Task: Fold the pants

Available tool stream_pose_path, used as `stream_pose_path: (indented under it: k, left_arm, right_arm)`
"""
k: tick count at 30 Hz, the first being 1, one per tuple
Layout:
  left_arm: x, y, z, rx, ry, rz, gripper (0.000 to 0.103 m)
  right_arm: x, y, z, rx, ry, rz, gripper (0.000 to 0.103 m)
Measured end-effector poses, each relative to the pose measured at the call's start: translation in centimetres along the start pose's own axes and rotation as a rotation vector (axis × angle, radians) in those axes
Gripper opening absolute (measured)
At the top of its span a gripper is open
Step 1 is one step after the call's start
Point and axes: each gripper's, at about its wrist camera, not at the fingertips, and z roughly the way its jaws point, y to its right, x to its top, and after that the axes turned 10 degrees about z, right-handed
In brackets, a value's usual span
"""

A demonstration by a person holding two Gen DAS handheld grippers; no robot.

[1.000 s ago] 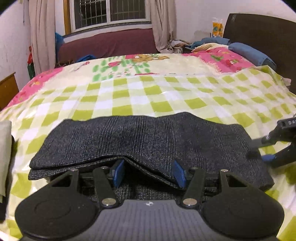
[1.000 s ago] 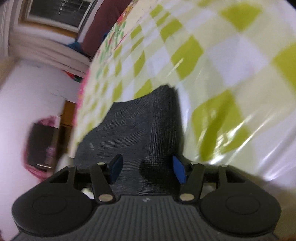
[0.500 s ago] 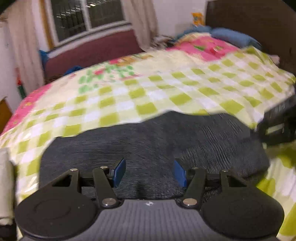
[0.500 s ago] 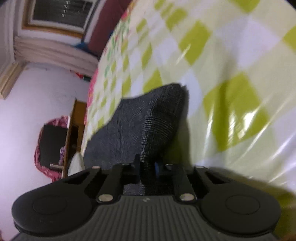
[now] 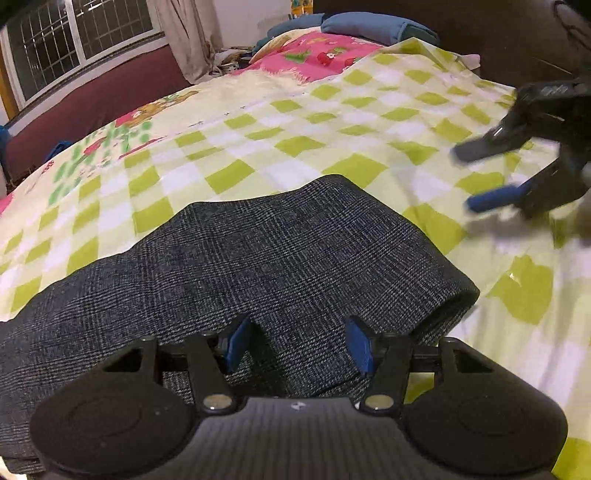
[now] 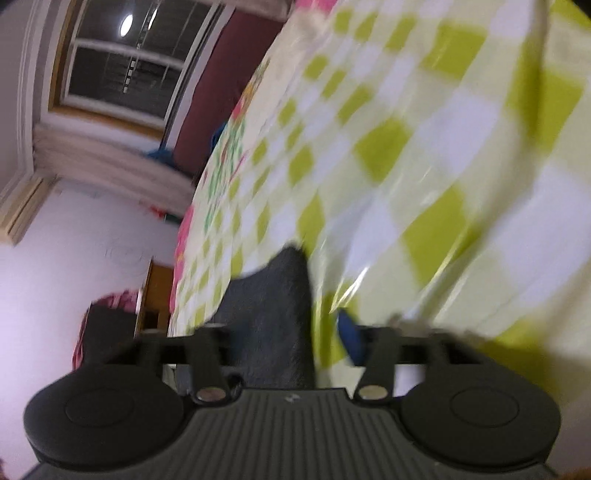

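Observation:
Dark grey checked pants (image 5: 277,258) lie folded in a long band across the green-checked bedsheet (image 5: 332,122). My left gripper (image 5: 298,343) hovers low over their right part, open, its blue pads apart and the cloth flat beneath them. My right gripper (image 5: 464,177) hangs blurred above the sheet, right of the pants' rolled end, with its jaws opening and nothing between them. In the right wrist view the right gripper (image 6: 284,334) points along the bed. The end of the pants (image 6: 273,306) shows ahead in the gap, and one blue pad (image 6: 349,332) is visible.
Blue pillows (image 5: 373,27) and a dark headboard (image 5: 461,33) stand at the bed's far right. A barred window (image 5: 74,44) and curtain (image 5: 184,33) are behind the bed. A wooden cabinet (image 6: 155,295) stands beside the bed's other end.
The right gripper pinched the pants' end half a second ago, then let go and drew away to the right. The left gripper rolled and shifted along the pants toward their right end.

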Motion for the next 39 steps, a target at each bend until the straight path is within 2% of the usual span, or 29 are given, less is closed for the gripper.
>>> stream_pose_path:
  k: [4,9,11,15,16,17,18,20,22,25,28,30,33,36,37,39]
  left_arm:
    - [-0.6,-0.8,-0.6,0.007,-0.002,-0.021,0.070]
    - [-1.2,-1.9,-0.8,0.001,0.026,-0.059,0.070]
    - [-1.3,-2.3,-0.6,0.005,0.038,-0.060,0.070]
    - [-1.4,-3.5,-0.1,0.030,0.045,-0.075,0.070]
    - [-1.4,-3.9,0.1,0.037,0.037,-0.081,0.070]
    - [-1.4,-4.2,0.4,0.041,0.028,-0.082,0.070]
    - [-1.5,-4.3,0.7,0.030,0.011,-0.082,0.071]
    - [-1.5,-4.2,1.1,0.001,-0.016,-0.081,0.073]
    - [-1.2,-3.3,1.3,-0.048,-0.008,-0.100,0.073]
    - [-0.4,-0.8,1.5,-0.128,0.007,-0.087,0.073]
    - [0.9,2.3,1.3,-0.201,0.051,-0.013,0.073]
    - [1.5,2.7,0.9,-0.210,0.064,-0.004,0.073]
    - [1.6,0.8,-1.0,-0.111,0.117,-0.033,0.073]
    - [0.6,-2.5,-3.2,0.025,0.176,-0.095,0.074]
    - [0.2,-3.4,-3.1,0.080,0.157,-0.083,0.076]
    - [-0.9,-4.2,-0.9,0.128,0.024,-0.041,0.077]
  right_arm:
    - [-0.9,0.0,4.9,-0.063,-0.118,0.006,0.058]
    - [-1.4,0.0,5.4,-0.058,-0.262,-0.013,0.056]
    - [-1.4,0.0,5.7,-0.059,-0.244,0.002,0.054]
    - [-0.8,-1.0,7.9,0.006,-0.202,0.007,0.052]
    - [-0.9,-1.4,9.4,-0.026,-0.188,0.008,0.040]
    - [-1.0,-1.4,10.3,-0.065,-0.194,0.014,0.013]
    - [-1.2,-1.4,10.9,-0.084,-0.200,0.017,0.008]
    - [-1.3,-1.5,10.0,-0.046,-0.183,-0.003,0.008]
    - [-1.5,-1.4,7.6,-0.004,-0.158,-0.017,0.007]
    - [-1.3,-0.2,3.9,-0.039,-0.095,-0.022,0.007]
    - [-0.3,1.7,0.6,-0.119,-0.026,0.032,0.007]
    - [-0.1,1.0,-0.8,-0.150,0.006,0.023,0.007]
    - [-0.5,-1.8,-1.9,-0.197,0.031,-0.067,0.008]
    - [-1.1,-5.4,-1.7,-0.238,0.035,-0.170,0.008]
    - [-1.5,-7.1,-1.3,-0.245,0.034,-0.208,0.008]
    - [-2.2,-9.8,-0.7,-0.248,0.036,-0.257,0.008]
